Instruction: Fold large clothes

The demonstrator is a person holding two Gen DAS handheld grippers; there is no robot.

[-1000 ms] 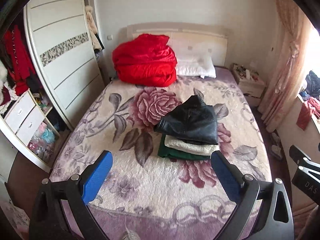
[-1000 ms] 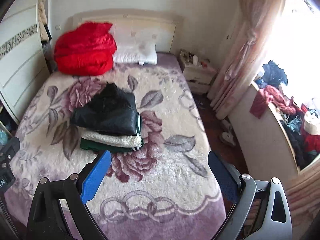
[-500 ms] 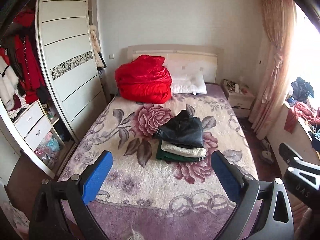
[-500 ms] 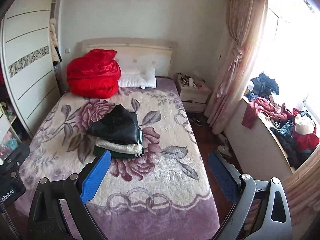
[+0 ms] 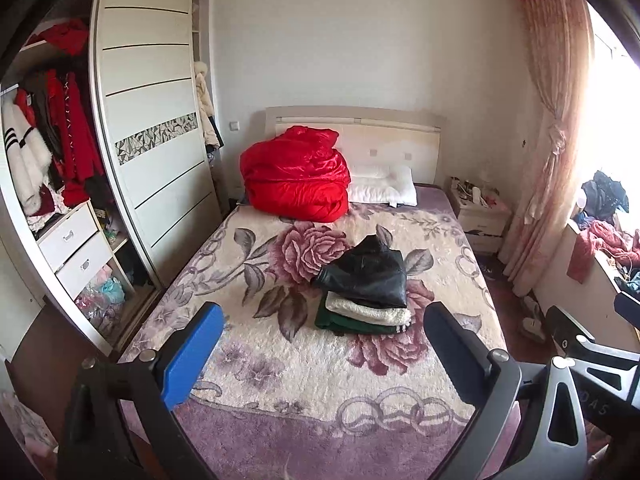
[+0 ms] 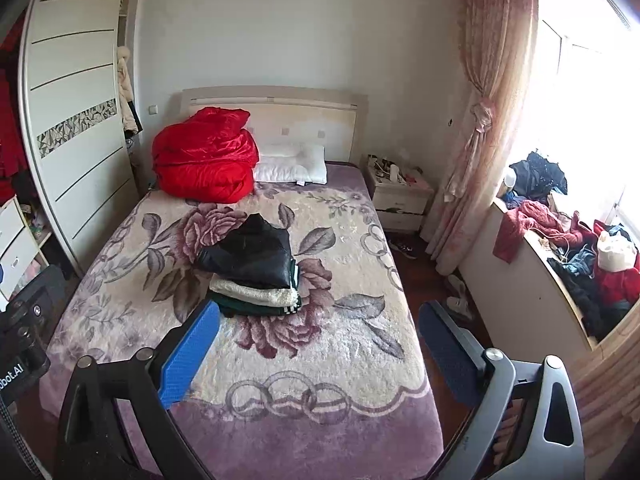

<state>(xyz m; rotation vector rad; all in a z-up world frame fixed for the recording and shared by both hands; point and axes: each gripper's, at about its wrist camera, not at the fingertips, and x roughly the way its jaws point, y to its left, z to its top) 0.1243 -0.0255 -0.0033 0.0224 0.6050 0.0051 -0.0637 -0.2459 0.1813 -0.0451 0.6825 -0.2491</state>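
A stack of folded clothes sits mid-bed: a black jacket [image 5: 366, 276] on top, a cream garment [image 5: 366, 313] under it, a dark green one [image 5: 344, 325] at the bottom. The stack shows in the right wrist view too, with the black jacket [image 6: 250, 256] on top. My left gripper [image 5: 320, 354] is open and empty, well back over the foot of the bed [image 5: 280, 364]. My right gripper [image 6: 318, 354] is open and empty, also back at the foot of the bed [image 6: 340, 360].
A red quilt [image 5: 296, 176] and white pillow [image 5: 384, 184] lie at the headboard. A wardrobe [image 5: 156, 152] stands left, a nightstand [image 6: 400, 200] and curtain [image 6: 480, 120] right. A ledge with piled clothes [image 6: 580, 256] runs along the window.
Both grippers have pulled back and up from the bed, so the stack looks smaller and farther. Both stay open. The stack has not moved.
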